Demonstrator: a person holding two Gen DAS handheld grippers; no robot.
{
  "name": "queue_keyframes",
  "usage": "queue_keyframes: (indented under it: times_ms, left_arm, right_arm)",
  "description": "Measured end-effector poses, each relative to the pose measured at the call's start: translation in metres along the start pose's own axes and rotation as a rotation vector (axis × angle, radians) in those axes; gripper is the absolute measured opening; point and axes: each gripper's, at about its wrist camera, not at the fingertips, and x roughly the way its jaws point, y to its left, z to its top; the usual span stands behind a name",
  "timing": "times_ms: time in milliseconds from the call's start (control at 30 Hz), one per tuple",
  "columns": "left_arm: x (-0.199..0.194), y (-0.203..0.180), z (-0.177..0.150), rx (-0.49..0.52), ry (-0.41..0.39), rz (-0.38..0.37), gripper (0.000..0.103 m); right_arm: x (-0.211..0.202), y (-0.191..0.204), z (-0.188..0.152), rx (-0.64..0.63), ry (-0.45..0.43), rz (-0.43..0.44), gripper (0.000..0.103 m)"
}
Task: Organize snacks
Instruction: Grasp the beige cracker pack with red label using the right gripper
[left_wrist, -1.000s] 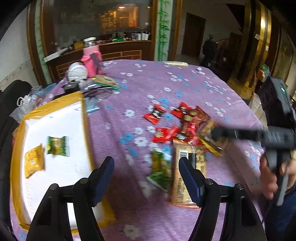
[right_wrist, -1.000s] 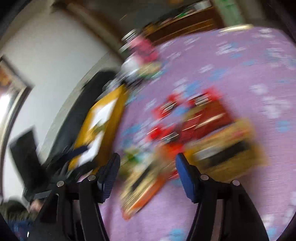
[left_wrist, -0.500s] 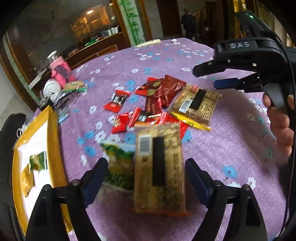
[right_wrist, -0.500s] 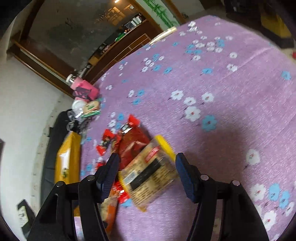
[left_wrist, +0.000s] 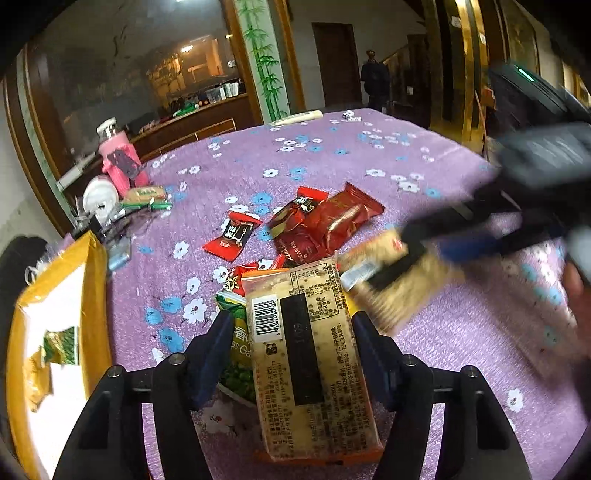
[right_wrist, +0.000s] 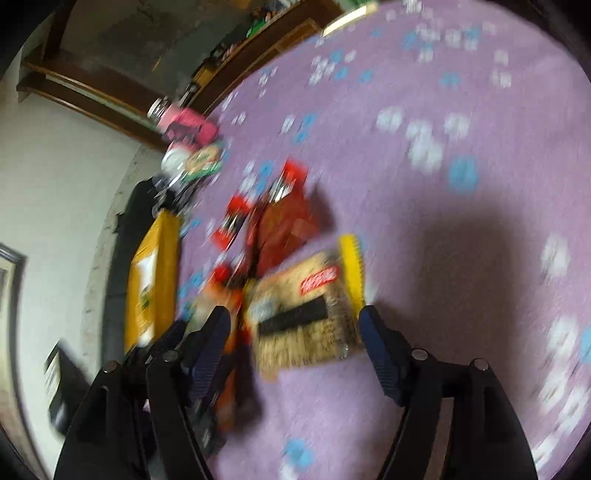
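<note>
Purple flowered tablecloth (left_wrist: 332, 162) carries the snack pile. Your left gripper (left_wrist: 291, 332) is closing around the long beige cracker packet (left_wrist: 310, 354), its pads not visibly pressing yet. Your right gripper (right_wrist: 295, 332) is opening, jaws apart astride the second beige packet (right_wrist: 303, 321).

Purple floral tablecloth (left_wrist: 332, 158), bamboo-painted pillar (left_wrist: 260, 59), dark wooden door (left_wrist: 338, 62)

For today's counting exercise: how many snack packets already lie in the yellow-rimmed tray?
2: a green packet and, just below it, a yellow packet, both at the tray's left edge. Others may lie outside the picture.
</note>
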Motion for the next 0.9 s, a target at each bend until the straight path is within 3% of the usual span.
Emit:
queue_keyframes:
  times_ms: [67,133,300,433,633,900]
  left_arm:
    - [0.002,0.004,0.001,-0.018,0.004,-0.017,0.069]
    - [0.003,0.004,0.001,-0.016,0.010,-0.015,0.070]
    - [0.001,0.003,-0.001,0.011,0.014,0.018,0.069]
    - [-0.002,0.012,-0.001,-0.003,0.008,0.025,0.068]
    - [0.002,0.036,0.000,-0.066,0.017,0.037,0.070]
    - [0.008,0.041,0.000,-0.094,0.044,0.026,0.077]
  right_arm:
    - [0.004,0.010,-0.021,-0.068,0.077,0.027,0.073]
    - [-0.003,0.017,-0.032,-0.114,0.092,0.062,0.073]
    - [-0.013,0.045,-0.014,-0.352,0.004,-0.159,0.073]
    - [0.002,0.054,-0.003,-0.502,0.028,-0.206,0.073]
    - [0.010,0.048,-0.008,-0.683,0.068,-0.154,0.074]
    - [0.039,0.062,-0.023,-0.865,0.052,-0.254,0.091]
